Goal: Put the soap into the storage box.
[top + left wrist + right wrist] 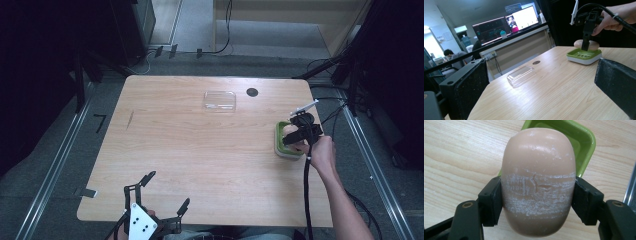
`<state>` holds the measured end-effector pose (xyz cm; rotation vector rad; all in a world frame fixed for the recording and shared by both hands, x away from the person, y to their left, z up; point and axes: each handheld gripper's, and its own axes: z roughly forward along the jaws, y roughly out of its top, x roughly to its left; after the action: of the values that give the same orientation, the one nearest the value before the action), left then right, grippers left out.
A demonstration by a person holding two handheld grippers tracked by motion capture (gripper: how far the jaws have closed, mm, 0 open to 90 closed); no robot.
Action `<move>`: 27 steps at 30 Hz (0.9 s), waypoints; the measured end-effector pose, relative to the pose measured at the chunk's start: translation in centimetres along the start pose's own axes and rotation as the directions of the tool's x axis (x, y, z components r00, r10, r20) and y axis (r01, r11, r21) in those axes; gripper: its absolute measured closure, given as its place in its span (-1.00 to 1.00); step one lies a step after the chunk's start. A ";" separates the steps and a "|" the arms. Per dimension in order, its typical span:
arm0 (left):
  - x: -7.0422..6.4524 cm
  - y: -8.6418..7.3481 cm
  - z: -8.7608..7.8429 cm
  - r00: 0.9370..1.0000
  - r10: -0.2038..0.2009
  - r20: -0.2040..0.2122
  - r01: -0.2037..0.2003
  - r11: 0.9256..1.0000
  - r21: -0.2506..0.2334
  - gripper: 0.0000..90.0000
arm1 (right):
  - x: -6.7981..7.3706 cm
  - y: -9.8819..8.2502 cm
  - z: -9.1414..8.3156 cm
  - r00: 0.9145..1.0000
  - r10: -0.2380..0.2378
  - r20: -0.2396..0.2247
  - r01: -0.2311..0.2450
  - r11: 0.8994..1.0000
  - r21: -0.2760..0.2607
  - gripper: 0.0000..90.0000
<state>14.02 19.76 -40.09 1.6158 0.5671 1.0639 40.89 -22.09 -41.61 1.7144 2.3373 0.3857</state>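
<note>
Right gripper (pixel 537 195) is clenching the soap (pixel 538 182) mid-frame across its scuffed waist: firm, likely slippery; left gripper (pixel 160 200) jaws are gaping.

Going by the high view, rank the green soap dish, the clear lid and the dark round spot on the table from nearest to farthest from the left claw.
1. Clear lid, far centre of the table.
2. Green soap dish, right edge.
3. Dark round spot, far side, right of the lid.
Measured from the left claw.
</note>
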 end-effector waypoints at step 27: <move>0.0 0.0 0.0 1.000 -0.003 -0.002 0.003 1.000 -0.001 -1.00 | -0.8 1.2 3.3 0.999 0.028 -0.028 -0.028 0.999 0.021 -0.25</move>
<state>14.02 19.79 -40.12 1.6128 0.5702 1.0639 43.24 -22.29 -44.27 1.7642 2.3471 0.3951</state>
